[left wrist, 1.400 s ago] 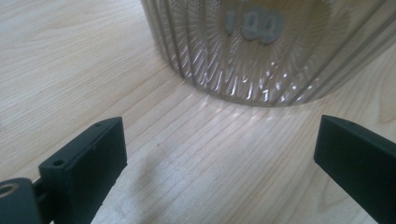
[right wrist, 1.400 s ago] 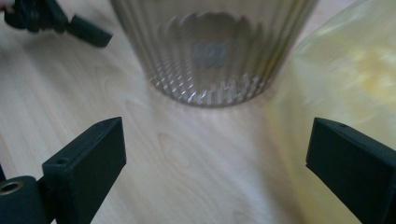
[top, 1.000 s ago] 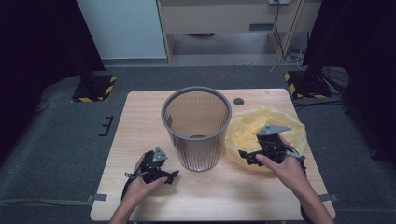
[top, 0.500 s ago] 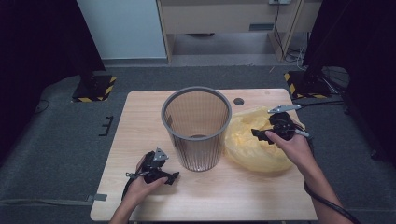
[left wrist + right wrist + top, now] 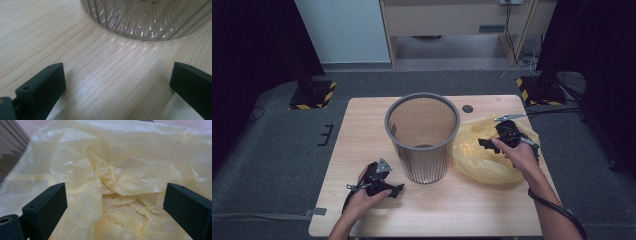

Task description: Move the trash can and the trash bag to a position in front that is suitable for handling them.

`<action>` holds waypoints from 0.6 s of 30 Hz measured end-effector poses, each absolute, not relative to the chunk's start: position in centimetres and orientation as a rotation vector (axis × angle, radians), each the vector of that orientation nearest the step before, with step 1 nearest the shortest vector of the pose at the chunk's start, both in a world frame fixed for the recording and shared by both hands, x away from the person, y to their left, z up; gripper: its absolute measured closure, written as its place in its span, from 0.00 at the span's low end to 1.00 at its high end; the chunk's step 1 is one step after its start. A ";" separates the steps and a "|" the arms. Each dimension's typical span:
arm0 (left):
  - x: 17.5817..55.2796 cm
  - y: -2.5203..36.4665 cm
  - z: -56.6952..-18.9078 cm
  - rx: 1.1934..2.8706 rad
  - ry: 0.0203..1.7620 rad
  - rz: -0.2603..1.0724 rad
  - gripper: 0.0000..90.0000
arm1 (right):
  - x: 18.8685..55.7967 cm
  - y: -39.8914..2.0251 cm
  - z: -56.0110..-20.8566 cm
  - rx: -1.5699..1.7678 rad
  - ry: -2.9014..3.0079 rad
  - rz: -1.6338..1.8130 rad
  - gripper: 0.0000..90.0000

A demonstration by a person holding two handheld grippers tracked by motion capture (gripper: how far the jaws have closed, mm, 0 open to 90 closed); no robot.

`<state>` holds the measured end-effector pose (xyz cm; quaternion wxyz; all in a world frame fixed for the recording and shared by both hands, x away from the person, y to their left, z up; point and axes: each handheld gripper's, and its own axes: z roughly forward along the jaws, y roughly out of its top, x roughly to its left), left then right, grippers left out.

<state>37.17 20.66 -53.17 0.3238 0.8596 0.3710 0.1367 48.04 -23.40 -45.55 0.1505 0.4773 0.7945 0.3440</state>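
R gripper view: crumpled yellow bag (image 5: 117, 177) betw. wide-apart jaws, untouched.
L gripper (image 5: 117, 82): open, low over table (image 5: 37, 30), bin (image 5: 150, 20) upper frame.
R hand (image 5: 517, 152): mid-right, over bag.

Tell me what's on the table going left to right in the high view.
left gripper → wire bin → yellow plastic bag → right gripper, over the bag.

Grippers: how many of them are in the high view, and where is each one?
2. The left gripper rests on the table in front of the bin. The right gripper is over the yellow bag beside the bin, jaws open.
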 end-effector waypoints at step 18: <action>37.1 20.6 -53.2 2.244 0.981 0.366 0.00 | 49.0 -23.4 -51.9 1.486 2.260 0.921 0.03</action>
